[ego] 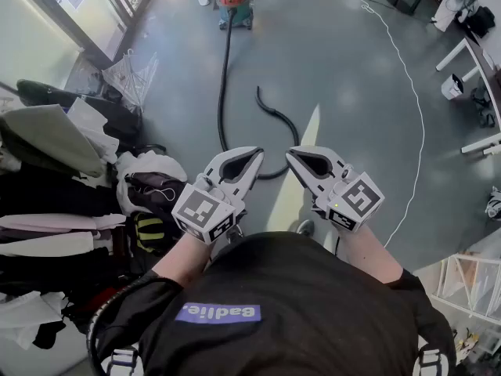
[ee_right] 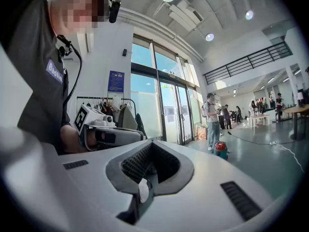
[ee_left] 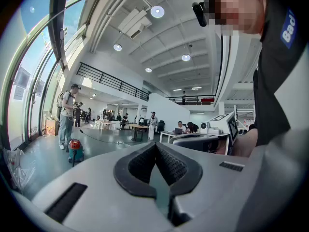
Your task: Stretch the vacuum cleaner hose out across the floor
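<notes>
The grey floor (ego: 352, 77) lay broad and mostly bare to the front and right. It was hemmed on the left by a heap of clothes and bags (ego: 55, 171) and on the far right by white tables (ego: 479, 57). A thin white cable (ego: 415, 100) curved across the open side and would need stepping over. The red and teal vacuum cleaner (ego: 234, 5) stood at the far end. From it the black hose (ego: 224, 84) ran straight toward the person, bent in a U just ahead of the grippers, and doubled back to a free end (ego: 259, 92) on mid-floor. The hose looked light, ribbed and springy, likely to keep its curl. The best hold was probably close to the free end, drawing it away from the cleaner toward the open right. Whether that end carried a stiff cuff was too small to tell. The left gripper (ego: 252, 157) and right gripper (ego: 293, 157) hovered level, side by side above the bend, each with jaws pressed together on nothing.
</notes>
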{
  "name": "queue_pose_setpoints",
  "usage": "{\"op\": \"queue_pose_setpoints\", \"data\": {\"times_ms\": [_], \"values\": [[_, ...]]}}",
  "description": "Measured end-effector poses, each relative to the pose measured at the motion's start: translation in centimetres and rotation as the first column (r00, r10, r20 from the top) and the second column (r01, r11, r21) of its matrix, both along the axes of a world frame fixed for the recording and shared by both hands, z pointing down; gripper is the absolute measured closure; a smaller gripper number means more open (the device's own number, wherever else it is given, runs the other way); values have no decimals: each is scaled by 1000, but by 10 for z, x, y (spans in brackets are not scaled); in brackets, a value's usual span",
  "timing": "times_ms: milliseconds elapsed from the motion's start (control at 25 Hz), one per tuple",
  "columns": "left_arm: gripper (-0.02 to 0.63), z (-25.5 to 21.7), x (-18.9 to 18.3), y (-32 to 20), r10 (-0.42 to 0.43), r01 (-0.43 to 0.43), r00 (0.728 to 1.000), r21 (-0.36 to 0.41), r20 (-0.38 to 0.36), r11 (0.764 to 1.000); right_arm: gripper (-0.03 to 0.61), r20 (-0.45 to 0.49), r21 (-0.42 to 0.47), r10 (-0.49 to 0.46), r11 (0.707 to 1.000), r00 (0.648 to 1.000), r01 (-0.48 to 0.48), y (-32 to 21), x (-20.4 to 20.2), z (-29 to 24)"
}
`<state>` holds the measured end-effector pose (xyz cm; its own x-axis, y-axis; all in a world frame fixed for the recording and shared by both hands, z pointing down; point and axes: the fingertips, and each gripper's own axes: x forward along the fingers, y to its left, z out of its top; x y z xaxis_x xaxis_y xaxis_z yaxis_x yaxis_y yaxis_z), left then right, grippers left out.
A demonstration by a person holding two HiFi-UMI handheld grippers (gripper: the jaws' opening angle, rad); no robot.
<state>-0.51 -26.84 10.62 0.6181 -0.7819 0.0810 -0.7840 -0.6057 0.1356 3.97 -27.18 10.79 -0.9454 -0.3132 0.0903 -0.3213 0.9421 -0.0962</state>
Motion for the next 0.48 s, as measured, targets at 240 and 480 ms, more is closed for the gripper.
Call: {"op": "queue_pose_setpoints", "data": {"times_ms": [240, 480], "values": [[604, -1, -2, -2, -1, 1, 1000, -2, 4, 1000, 584, -1, 6, 5, 1000, 1000, -5, -3, -2, -3], [604, 4, 0, -8, 2, -2, 1000, -12, 9, 1000, 583, -2, -3, 13, 1000, 1000, -13, -7, 1, 3]]}}
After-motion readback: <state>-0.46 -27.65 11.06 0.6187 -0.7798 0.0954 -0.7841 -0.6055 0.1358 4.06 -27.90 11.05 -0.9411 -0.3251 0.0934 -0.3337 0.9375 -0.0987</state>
